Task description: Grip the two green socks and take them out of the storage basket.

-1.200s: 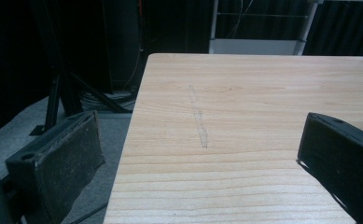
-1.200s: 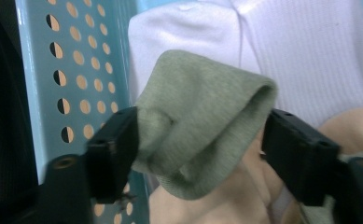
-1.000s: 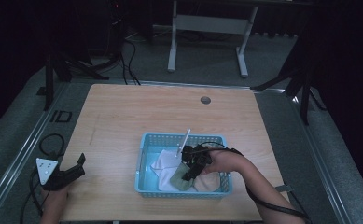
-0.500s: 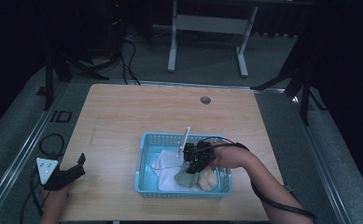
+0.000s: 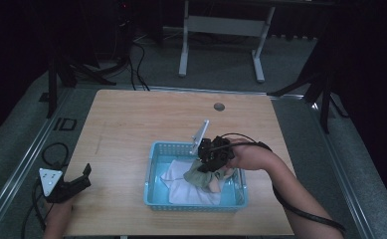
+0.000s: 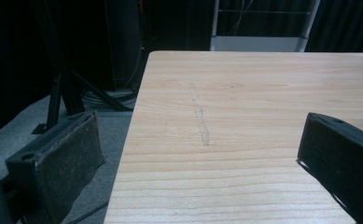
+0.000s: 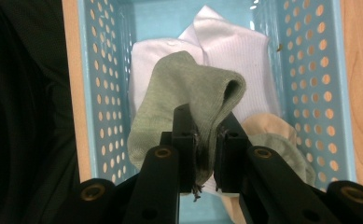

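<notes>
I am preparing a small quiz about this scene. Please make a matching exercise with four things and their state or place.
Things:
1. green sock
2. white sock
3. left claw
4. blue basket

States:
a. lies flat in the basket
b. open, at the table's edge
c. stands on the wooden table
d. pinched in the right claw

Pairs: 1-d, 2-a, 3-b, 4-c
</notes>
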Tool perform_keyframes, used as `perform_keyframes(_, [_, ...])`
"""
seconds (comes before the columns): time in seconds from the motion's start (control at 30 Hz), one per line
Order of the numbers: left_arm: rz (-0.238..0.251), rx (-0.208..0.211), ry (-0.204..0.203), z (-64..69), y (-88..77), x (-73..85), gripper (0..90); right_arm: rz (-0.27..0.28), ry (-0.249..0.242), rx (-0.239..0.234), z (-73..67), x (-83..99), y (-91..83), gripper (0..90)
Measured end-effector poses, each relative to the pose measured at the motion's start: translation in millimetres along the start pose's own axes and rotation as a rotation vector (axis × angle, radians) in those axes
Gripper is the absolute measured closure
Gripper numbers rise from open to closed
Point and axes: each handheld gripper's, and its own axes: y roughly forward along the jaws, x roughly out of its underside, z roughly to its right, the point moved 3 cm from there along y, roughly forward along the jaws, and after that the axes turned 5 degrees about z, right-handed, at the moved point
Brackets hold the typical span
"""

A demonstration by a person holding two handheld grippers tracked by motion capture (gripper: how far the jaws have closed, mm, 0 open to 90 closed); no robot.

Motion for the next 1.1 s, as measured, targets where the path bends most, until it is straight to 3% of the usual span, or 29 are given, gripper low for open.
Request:
perform_keyframes(0.23, [-0.010,-0.002,0.008,0.9,1.0,0.8,0.4,0.039,0.016,0.002,0.4,-2.5,-3.8,79.1])
perform_keyframes(0.37, [-0.011,-0.003,0.009,0.8,1.2,0.9,0.4,0.057,0.015,-0.014,0.2,-4.0,-8.5,70.2])
perform_keyframes(0.4, [-0.014,-0.005,0.010,0.9,1.6,1.1,0.4,0.074,0.007,0.010,1.0,-6.7,-14.7,80.1])
perform_keyframes(0.47, [-0.014,-0.005,0.011,0.9,1.6,1.2,0.4,0.055,-0.004,0.023,0.6,-6.8,-17.3,84.8])
perform_keyframes(0.77, [-0.014,-0.005,0.009,0.5,1.4,1.0,0.4,0.047,-0.003,0.052,4.3,1.9,-31.8,84.9])
perform_keyframes(1.1, [-0.016,-0.004,0.011,0.8,1.7,1.2,0.4,0.064,0.052,0.095,10.3,27.1,-60.9,84.9])
